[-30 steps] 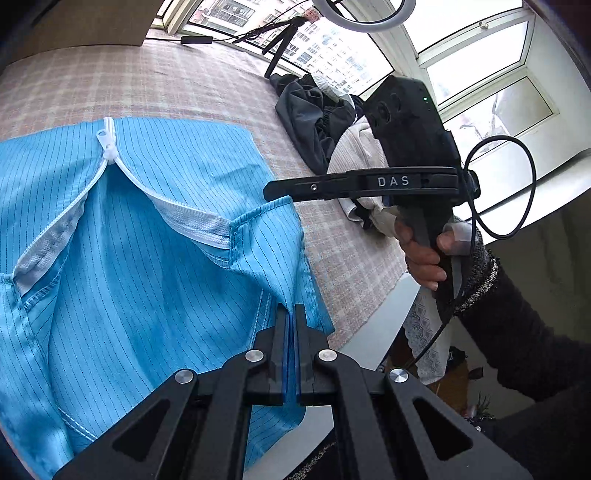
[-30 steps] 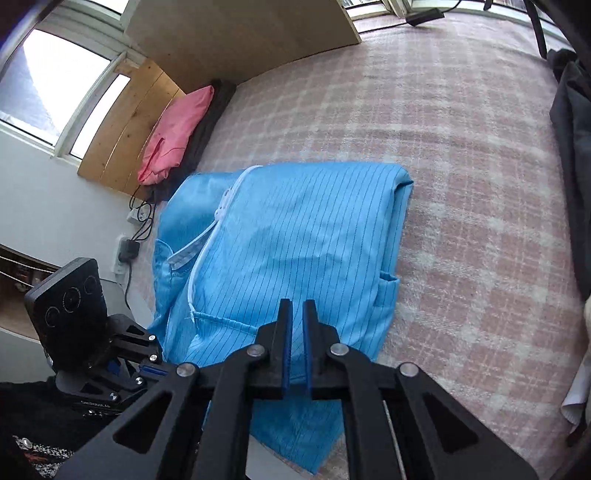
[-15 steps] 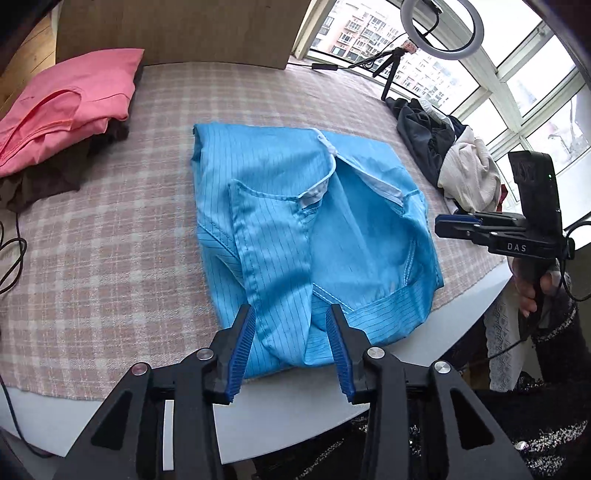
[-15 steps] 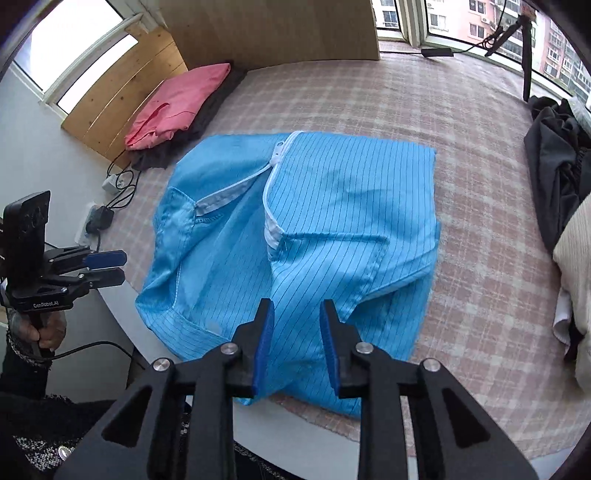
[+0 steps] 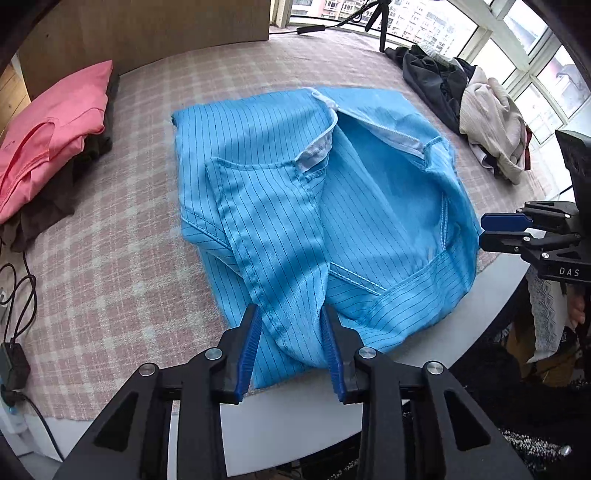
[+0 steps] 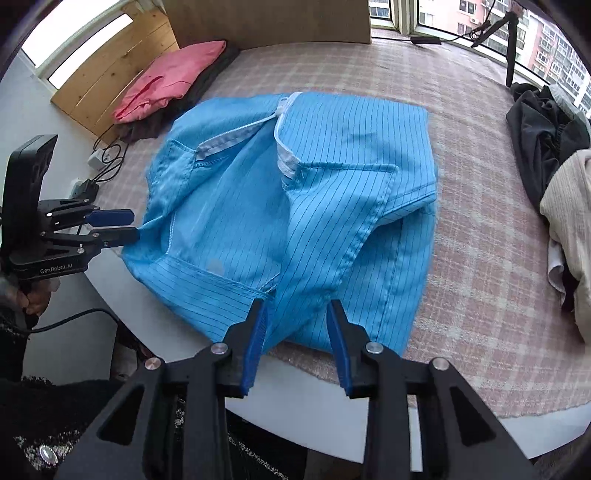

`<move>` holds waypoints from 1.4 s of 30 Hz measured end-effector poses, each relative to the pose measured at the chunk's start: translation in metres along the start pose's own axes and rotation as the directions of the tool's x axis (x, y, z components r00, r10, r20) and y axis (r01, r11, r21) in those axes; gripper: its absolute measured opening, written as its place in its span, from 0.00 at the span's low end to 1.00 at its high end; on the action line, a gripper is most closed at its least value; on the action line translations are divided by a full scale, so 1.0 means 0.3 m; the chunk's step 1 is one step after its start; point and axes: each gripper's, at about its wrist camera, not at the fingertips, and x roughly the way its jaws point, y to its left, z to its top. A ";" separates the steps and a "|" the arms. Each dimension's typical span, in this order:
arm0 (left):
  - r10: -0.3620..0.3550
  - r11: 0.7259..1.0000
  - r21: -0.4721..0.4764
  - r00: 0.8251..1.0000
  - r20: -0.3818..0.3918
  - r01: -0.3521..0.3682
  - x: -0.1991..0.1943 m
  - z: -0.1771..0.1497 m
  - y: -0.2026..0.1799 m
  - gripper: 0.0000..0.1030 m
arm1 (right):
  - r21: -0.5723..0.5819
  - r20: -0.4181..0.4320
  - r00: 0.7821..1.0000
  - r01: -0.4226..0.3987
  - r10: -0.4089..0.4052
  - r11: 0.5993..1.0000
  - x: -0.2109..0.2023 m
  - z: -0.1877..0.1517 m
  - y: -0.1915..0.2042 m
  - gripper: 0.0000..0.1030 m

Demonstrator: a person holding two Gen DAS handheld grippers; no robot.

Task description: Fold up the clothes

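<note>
Blue jacket (image 5: pixel 317 221) lying bunched and partly folded on the worktop (image 5: pixel 110 236), zip gaping, with my left gripper (image 5: pixel 291 350) and right gripper (image 6: pixel 297 343) both spread empty at its near edge; neat folding remains.

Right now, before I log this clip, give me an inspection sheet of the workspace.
Surface: table with a pink plaid cloth; bare white near edge.
Job's things: blue striped garment lying partly folded, zipper open, hem at the near edge.
Clutter: folded pink garment on a dark one at the far left; pile of dark and cream clothes at the far right.
Grippers: left gripper open, empty, fingers either side of the hem; right gripper open, empty, likewise.
Cables: black cables and an adapter at the left edge.
Surroundings: windows, a tripod, a wooden board.
</note>
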 end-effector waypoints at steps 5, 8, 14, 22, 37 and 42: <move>-0.009 0.906 0.424 1.000 -0.002 0.009 -0.058 -0.024 -0.134 0.48 | -0.471 -0.037 0.999 -0.039 0.025 0.881 -0.090 -0.018 0.112 0.36; -0.019 0.850 0.524 0.997 -0.072 0.054 0.008 -0.004 -0.208 0.48 | -0.618 -0.118 0.992 -0.106 0.042 0.779 -0.023 -0.015 0.161 0.37; -0.032 0.824 0.553 0.984 -0.174 0.124 0.141 0.017 -0.217 0.48 | -0.764 -0.244 0.967 -0.144 -0.075 0.629 0.074 0.011 0.219 0.37; -0.004 0.803 0.586 0.985 -0.174 0.107 0.168 0.042 -0.237 0.47 | -0.892 -0.266 0.947 -0.173 -0.178 0.417 0.110 -0.036 0.290 0.43; 0.023 0.758 0.640 0.976 -0.216 0.123 0.171 0.086 -0.265 0.03 | -0.901 -0.280 0.937 -0.181 -0.210 0.394 0.116 0.029 0.216 0.43; -0.012 0.746 0.661 0.994 -0.112 0.084 0.039 0.115 -0.281 0.01 | -0.888 -0.248 0.945 -0.134 -0.215 0.440 0.071 0.080 0.177 0.40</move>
